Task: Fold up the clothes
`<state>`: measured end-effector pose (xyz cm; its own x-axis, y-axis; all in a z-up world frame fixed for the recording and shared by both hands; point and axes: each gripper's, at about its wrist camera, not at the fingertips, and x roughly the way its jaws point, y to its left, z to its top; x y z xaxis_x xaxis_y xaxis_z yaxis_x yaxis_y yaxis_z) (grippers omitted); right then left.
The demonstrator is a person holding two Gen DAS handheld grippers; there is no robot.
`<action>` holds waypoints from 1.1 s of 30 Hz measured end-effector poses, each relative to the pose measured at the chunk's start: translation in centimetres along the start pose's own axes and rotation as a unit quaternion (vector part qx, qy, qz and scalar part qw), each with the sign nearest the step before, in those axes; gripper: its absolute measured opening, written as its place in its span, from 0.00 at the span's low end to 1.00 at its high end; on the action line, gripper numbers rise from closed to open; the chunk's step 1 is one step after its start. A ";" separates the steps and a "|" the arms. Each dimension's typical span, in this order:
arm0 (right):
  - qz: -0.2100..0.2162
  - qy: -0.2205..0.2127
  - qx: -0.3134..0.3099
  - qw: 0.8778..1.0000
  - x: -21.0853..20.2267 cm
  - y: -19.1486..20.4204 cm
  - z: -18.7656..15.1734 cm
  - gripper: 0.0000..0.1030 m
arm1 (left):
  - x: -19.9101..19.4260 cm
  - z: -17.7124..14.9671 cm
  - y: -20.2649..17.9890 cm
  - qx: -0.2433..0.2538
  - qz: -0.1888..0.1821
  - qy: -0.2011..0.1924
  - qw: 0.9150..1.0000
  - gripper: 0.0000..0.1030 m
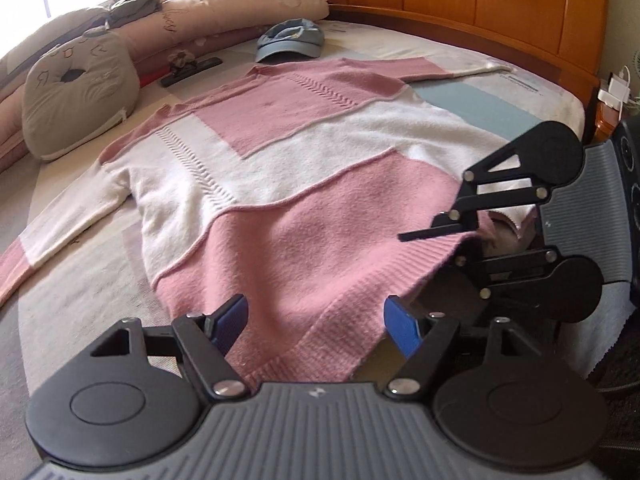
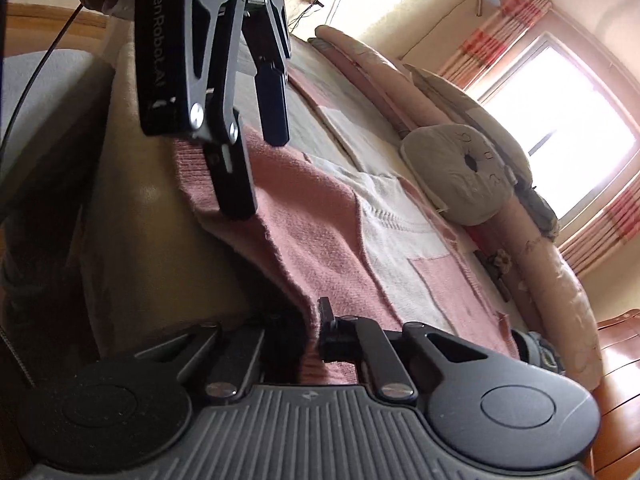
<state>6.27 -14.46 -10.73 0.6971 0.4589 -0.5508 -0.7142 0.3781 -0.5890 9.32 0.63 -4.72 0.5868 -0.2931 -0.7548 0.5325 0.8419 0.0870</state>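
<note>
Left wrist view: pink-and-white knitted patchwork sweater (image 1: 280, 168) spread on bed (image 1: 520, 92).
Hem is pinched by right tongs (image 1: 460, 240); left tongs (image 1: 316, 324) are held apart.

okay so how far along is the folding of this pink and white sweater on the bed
Barely begun. Done: the sweater lies spread flat on the bed, both sleeves out, no fold made. In hand: the right gripper is shut on the hem's corner, while the left gripper is open around the hem's other end, not yet gripping. Left: every fold.
</note>
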 end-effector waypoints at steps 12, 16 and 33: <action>0.113 0.021 0.160 0.980 -3.2 -3.8 -2.3 0.18 | 0.2 -1.2 6.5 -0.185 0.007 -0.011 0.983 0.71; 0.125 -0.006 0.215 0.969 -4.9 -5.3 -2.5 0.21 | 1.6 -3.4 9.4 -0.293 -0.019 0.005 0.956 0.56; 0.042 0.050 0.547 0.834 -9.1 -15.2 -15.6 0.47 | 2.0 -7.0 9.5 -0.401 -0.088 0.010 0.912 0.42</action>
<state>11.76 -36.93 -6.04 0.6042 0.4714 -0.6425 -0.3510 0.8812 0.3166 11.30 11.20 -9.92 0.5201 -0.4539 -0.7235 -0.0048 0.8455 -0.5339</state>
